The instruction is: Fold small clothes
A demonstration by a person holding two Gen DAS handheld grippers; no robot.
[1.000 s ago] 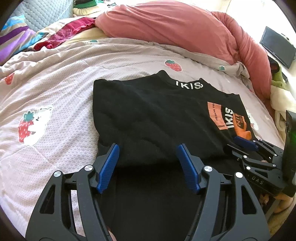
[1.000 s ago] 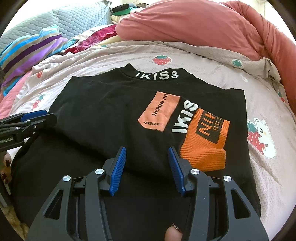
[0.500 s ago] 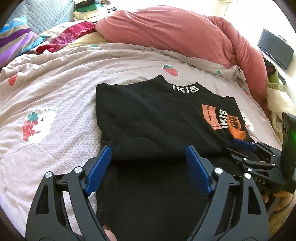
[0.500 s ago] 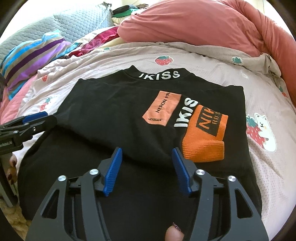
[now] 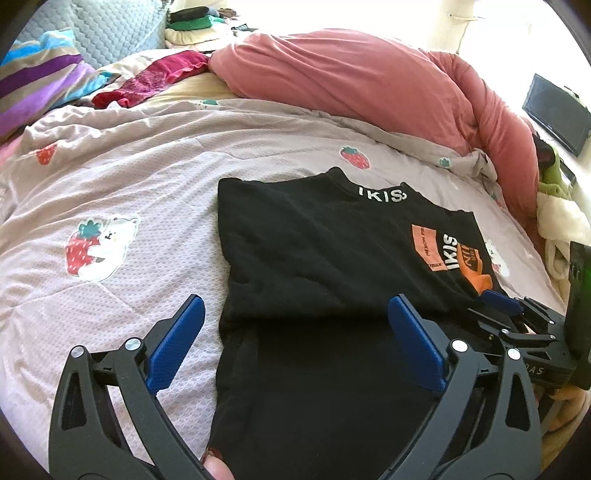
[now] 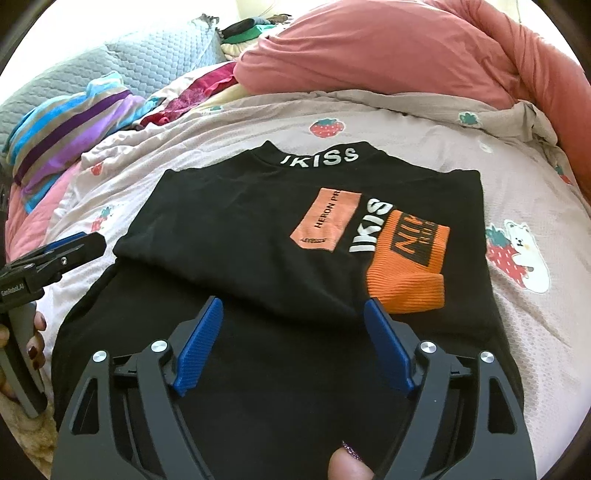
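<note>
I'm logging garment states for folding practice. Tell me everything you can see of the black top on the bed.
The black top lies flat on the strawberry-print quilt, collar away from the cameras. The collar carries white IKISS lettering; the chest shows an orange patch, more white letters and a ribbed orange cuff laid across it. The fabric looks like soft knit. An upper layer ends in an edge across the middle, over the near part. The left tool and right tool are open above the near part, gripping nothing.

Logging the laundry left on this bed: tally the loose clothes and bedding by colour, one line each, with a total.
Black: 1, the shirt
Striped blue and purple: 1, the striped cloth
Dark red: 1, the red cloth
Pink: 1, the quilt
Grey-blue: 1, the pillow
Total: 5. The far pile is too small to sort.
</note>
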